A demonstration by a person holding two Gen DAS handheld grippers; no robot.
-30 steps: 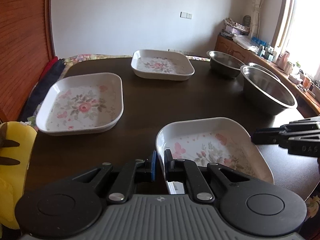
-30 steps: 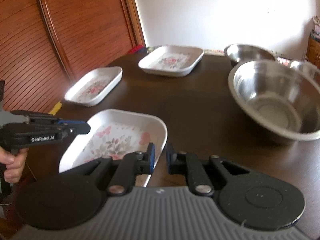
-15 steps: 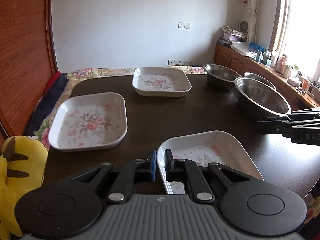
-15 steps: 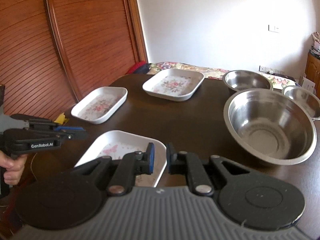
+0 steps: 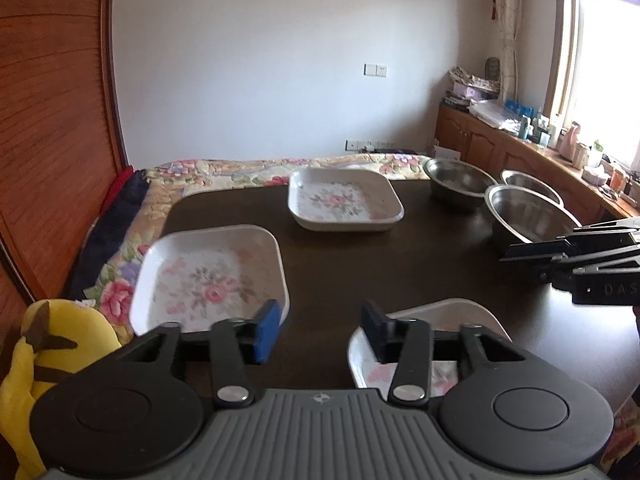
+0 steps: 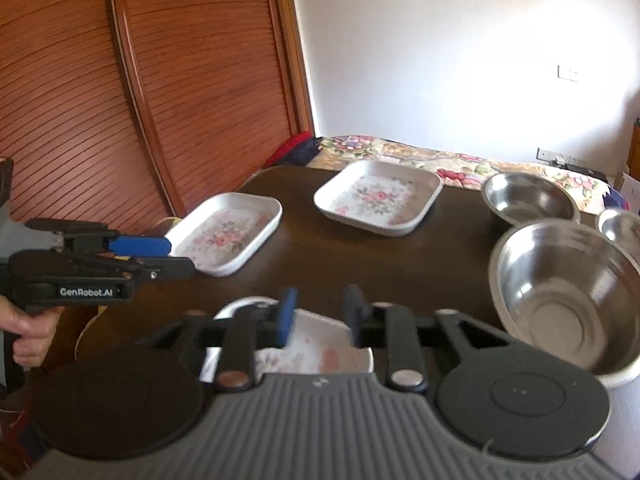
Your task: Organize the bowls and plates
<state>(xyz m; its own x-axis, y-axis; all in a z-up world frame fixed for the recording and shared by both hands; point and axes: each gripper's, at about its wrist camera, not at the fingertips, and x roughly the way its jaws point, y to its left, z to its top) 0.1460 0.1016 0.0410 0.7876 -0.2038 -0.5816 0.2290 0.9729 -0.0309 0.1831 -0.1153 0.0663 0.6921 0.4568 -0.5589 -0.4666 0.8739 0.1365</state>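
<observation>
Hovering above near plate (image 5: 428, 320): left gripper (image 5: 320, 330), right gripper (image 6: 318, 314), jaws parted, empty. Ahead: bare dark table (image 5: 400, 264); steel bowl (image 6: 560, 292) right.

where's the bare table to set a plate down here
The dark table is bare in the middle, bordered by the left floral plate, the far floral plate, the large steel bowl and the near plate. The right side is crowded with three steel bowls.
</observation>
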